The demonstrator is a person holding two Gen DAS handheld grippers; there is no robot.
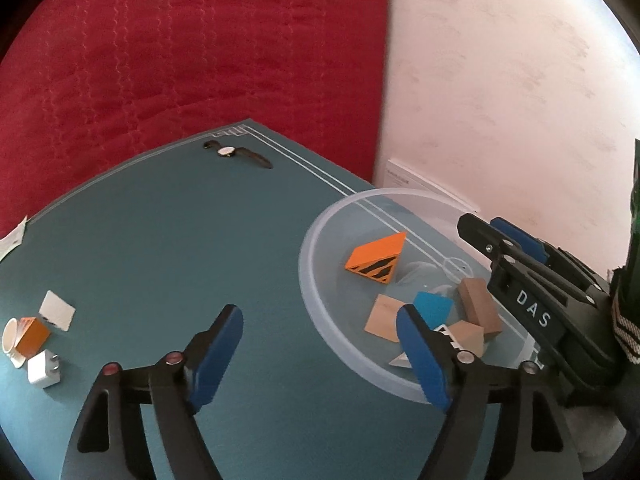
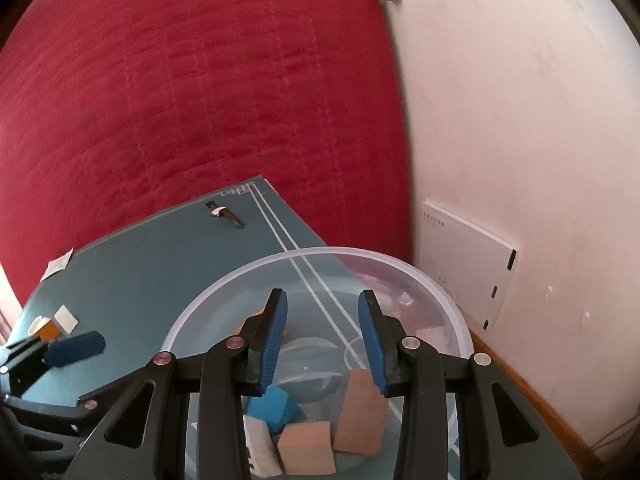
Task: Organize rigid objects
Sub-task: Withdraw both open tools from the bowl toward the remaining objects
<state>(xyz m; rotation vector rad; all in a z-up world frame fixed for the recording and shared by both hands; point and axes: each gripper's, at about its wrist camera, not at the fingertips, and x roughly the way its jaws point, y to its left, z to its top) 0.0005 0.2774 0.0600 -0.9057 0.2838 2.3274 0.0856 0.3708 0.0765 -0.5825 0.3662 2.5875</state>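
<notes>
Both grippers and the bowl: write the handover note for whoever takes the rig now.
Left gripper: open, nothing between the fingers, at the bowl's near rim.
Right gripper: fingers apart over the bowl, gripping nothing.
Clear bowl: holds the orange striped wedge, blue block and several plain wooden blocks.
Left to do, on the green mat: white charger, white card, orange block, small cup, wristwatch.

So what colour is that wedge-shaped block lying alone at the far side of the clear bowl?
Orange block, with black stripes on one face; clearest in the left wrist view.
</notes>
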